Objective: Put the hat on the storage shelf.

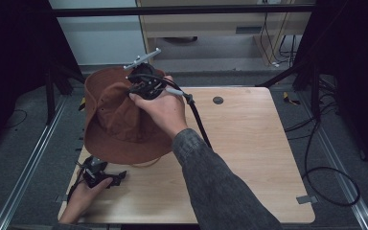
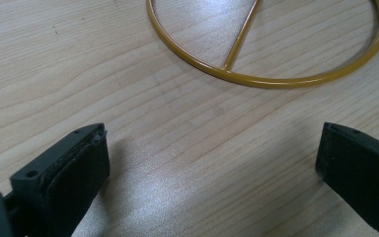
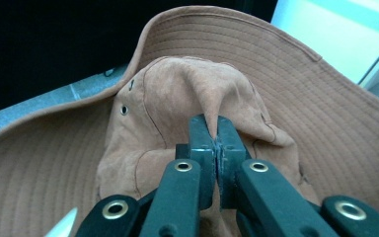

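From above, the right tongs [image 1: 141, 86] hold the brown hat [image 1: 117, 120] up over the bench's [image 1: 249, 143] far left; its brim hides most of the yellow ring [image 1: 148, 164]. The left tongs [image 2: 212, 163] gape, the ring [image 2: 271, 79] cut off. The right tongs [image 3: 217, 133] pinch the hat's [image 3: 177, 89] crown.

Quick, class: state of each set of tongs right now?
Left tongs: open, holding nothing, just above the table.
Right tongs: closed, pinching the crown of the brown hat.
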